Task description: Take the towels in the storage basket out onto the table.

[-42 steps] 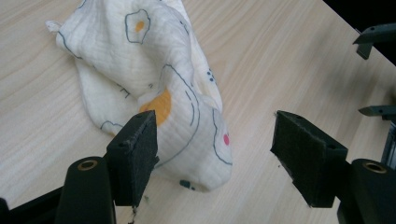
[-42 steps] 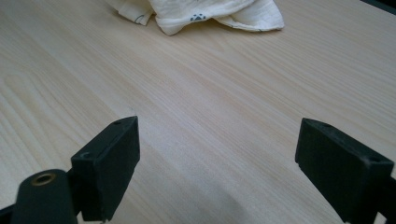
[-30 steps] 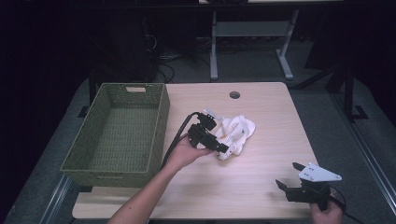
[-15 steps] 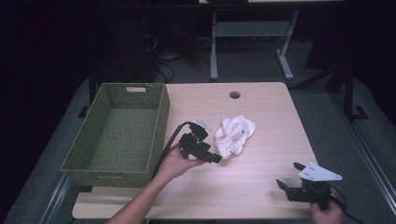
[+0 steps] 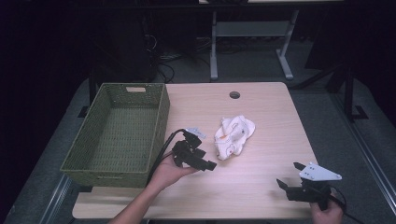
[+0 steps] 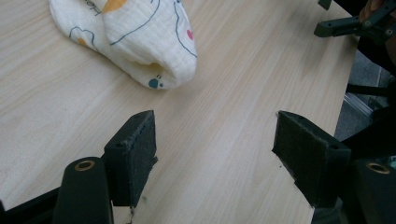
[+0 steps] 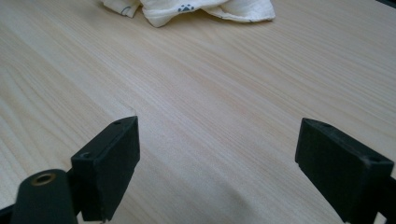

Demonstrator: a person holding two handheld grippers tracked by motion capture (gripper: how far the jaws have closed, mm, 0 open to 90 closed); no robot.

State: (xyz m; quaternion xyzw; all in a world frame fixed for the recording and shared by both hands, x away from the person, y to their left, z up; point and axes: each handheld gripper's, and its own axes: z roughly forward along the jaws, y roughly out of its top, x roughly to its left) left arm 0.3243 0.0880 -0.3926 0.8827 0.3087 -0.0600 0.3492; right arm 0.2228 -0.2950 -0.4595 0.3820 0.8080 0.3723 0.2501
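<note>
A crumpled white cloth printed with small coloured figures point(image 5: 235, 136) lies near the middle of the pale wood-grain tabletop point(image 5: 261, 186), free of both grippers. In the left gripper view the cloth point(image 6: 135, 37) sits just ahead of the fingers and off to their left, its rounded end showing a dark paw print and a red dot. In the right gripper view its near edge point(image 7: 196, 9) lies well ahead across bare wood.

The left gripper point(image 5: 201, 163) is held in the person's left hand point(image 5: 169, 172) just beside the cloth, on the cloth's basket side, pointing toward the right edge of the tabletop. Its black padded fingers point(image 6: 133, 154) are spread apart with nothing between them but wood.

The right gripper point(image 5: 289, 176), topped by a grey three-cornered plate, sits near the front right corner, well apart from the cloth. Its fingers point(image 7: 109, 163) are likewise spread wide and empty.

A rectangular green woven basket point(image 5: 154, 135) with cut-out handles stands at the left edge of the tabletop, close by the left gripper.
</note>
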